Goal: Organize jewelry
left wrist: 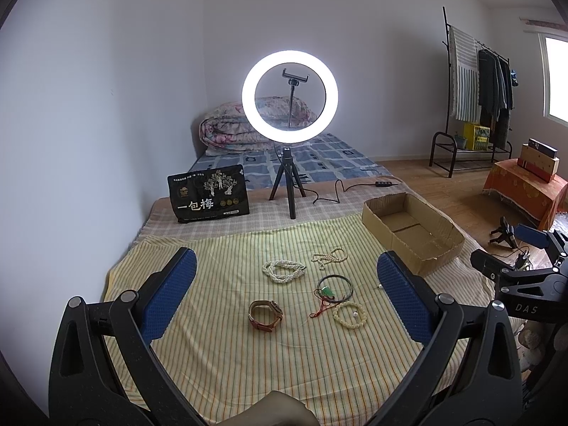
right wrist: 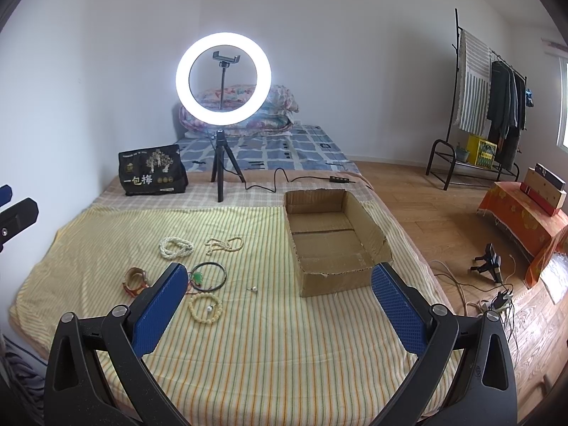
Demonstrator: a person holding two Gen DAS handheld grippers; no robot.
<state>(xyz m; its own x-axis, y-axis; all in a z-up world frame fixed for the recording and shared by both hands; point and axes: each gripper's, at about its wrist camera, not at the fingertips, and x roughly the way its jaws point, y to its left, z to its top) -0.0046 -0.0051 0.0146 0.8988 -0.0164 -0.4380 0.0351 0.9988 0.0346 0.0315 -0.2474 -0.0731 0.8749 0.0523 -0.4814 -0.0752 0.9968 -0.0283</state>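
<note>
We hold both grippers above the striped cloth point(left wrist: 220, 337) on the bed, and nothing is gripped yet. The left gripper point(left wrist: 287, 294) has its jaws spread wide and empty; the right gripper point(right wrist: 280, 305) likewise has its jaws spread wide with nothing between them.

The jewelry lies scattered in the middle of the left wrist frame, squarely between and just beyond our left jaws: the leather watch point(left wrist: 265, 315) nearest, lower centre; the pale bead bracelet point(left wrist: 348, 314) to its right; the dark bangle point(left wrist: 335, 288) with its red cord just above that; the white bead strand point(left wrist: 283, 270) and cream necklace point(left wrist: 329, 257) farther up. A single pearl earring point(right wrist: 253, 289) sits apart, centre of the right wrist frame.

The cardboard box point(right wrist: 376, 248) stands open and empty at centre right of the right wrist frame, directly ahead of our right jaws, its long axis running away from us.

We judge the left gripper the nearer one to the pile, while the right is nearer the earring and the box. The watch lies on its side, strap looped, ahead of the left jaws.
</note>
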